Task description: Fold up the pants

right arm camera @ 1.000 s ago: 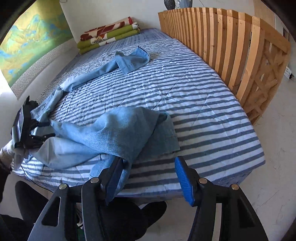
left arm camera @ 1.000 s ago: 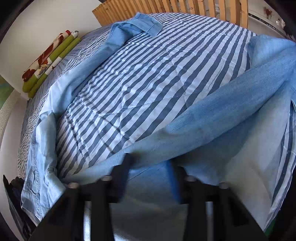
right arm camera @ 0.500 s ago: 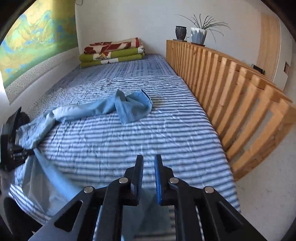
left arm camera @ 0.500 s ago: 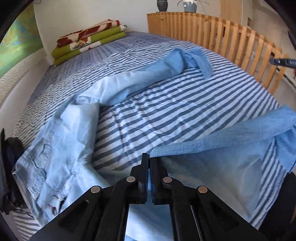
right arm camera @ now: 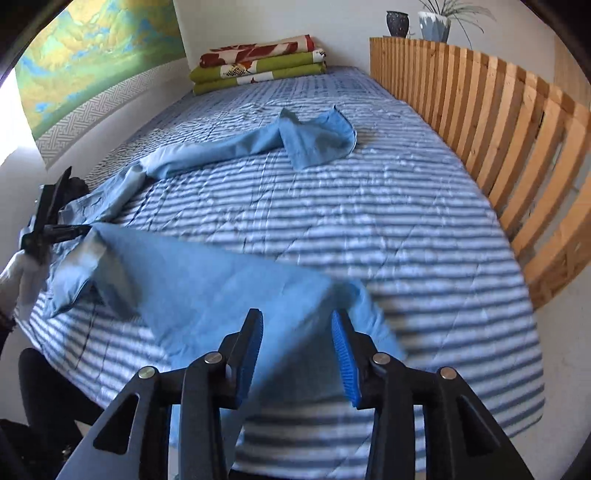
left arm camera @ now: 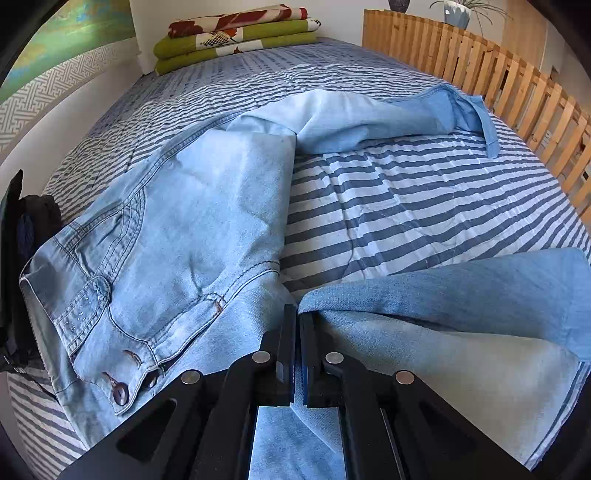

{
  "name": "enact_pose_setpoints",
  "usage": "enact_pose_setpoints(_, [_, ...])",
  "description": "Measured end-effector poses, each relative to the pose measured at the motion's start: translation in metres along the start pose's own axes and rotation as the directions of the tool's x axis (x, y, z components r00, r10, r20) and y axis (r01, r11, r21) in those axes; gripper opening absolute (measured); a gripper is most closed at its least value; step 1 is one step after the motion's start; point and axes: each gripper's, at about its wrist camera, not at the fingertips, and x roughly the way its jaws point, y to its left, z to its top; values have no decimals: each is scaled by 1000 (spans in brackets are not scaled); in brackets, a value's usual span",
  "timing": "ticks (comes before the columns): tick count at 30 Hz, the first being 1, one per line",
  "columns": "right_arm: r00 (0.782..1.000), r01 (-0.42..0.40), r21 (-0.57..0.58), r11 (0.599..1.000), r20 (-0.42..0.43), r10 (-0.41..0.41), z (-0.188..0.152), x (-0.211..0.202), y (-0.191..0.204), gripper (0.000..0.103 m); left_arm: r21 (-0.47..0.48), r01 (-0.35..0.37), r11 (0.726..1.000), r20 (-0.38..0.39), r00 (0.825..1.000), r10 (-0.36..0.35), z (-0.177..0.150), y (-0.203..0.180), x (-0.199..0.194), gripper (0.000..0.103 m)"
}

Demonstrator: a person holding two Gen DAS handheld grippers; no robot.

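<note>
The bed [right arm camera: 369, 229] fills both my views, covered in a blue-and-white striped quilt, with a slatted wooden rail [right arm camera: 498, 140] along its right side and a painted landscape hanging [right arm camera: 99, 62] on the wall to the left. At the far end a stack of folded green and red-patterned blankets [right arm camera: 258, 66] lies against the wall, and two pots [right arm camera: 417, 22], one with a plant, stand on top of the rail's far end.

The light blue jeans [left arm camera: 177, 236] lie spread across the near half of the bed. The waistband with its buttons sits at the near left edge; one leg runs away toward the rail and ends in a crumpled cuff [left arm camera: 469, 110]. The other leg lies along the near edge toward my right side, partly folded over on itself.

My left gripper [left arm camera: 297, 332] has its fingers pressed together, pinching a fold of that near leg close to the crotch seam. My right gripper [right arm camera: 297, 332] hangs over the same leg's far end with its fingers spread apart; they have just been opening, and the denim lies beneath and between them without the blue pads pressing on it. This view is blurred, so the cloth's edge there is hard to make out. From the right view, my left gripper shows at the bed's left edge, gripped in my white-gloved hand [right arm camera: 22, 273].
</note>
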Motion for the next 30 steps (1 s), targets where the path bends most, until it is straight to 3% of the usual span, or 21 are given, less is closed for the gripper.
enact_pose_setpoints(5, [998,0,-97,995,-58,-6,-51,-9,32,44,-2,7,1000,12,1000,-7,2,-3,-9,1])
enact_pose_setpoints(7, [996,-24,-132,991,-84,13,-61,-8,45,49,-7,11,1000,15,1000,-11,2,-3,-11,1])
enact_pose_setpoints(10, [993,10,-211,977,-111,-35,-70,6,59,49,0,11,1000,24,1000,-11,0,-5,-18,1])
enact_pose_setpoints(11, [991,39,-233,972,-117,-68,-70,11,62,42,4,12,1000,27,1000,-12,-1,-5,-20,1])
enact_pose_setpoints(12, [989,66,-251,966,-115,-98,-68,14,63,28,8,13,1000,31,999,-13,-1,-6,-23,1])
enact_pose_setpoints(13, [986,80,-257,963,-121,-115,-63,16,61,4,11,14,1000,33,999,-14,-1,-5,-25,1])
enact_pose_setpoints(14, [986,98,-252,963,-105,-128,-56,12,56,5,13,18,1000,36,999,-18,0,-5,-28,1])
enact_pose_setpoints(17, [985,168,-217,962,8,-170,-15,-13,38,4,25,26,999,53,998,-27,5,-10,-36,1])
enact_pose_setpoints(21, [971,219,-160,963,130,-199,71,-39,13,4,58,48,997,78,996,-53,20,-24,-43,1])
enact_pose_setpoints(25, [951,279,-62,958,159,-266,176,-12,-20,4,65,30,997,78,996,-35,45,-37,-20,1])
enact_pose_setpoints(27, [920,372,-13,928,140,-367,225,30,-46,9,93,-10,996,41,999,6,55,-47,1,4])
enact_pose_setpoints(28, [900,427,3,904,92,-426,245,55,-61,21,97,-22,995,20,1000,20,58,-50,9,5])
enact_pose_setpoints(30, [859,509,46,859,28,-511,264,90,-88,26,107,-22,994,29,999,19,58,-53,10,17])
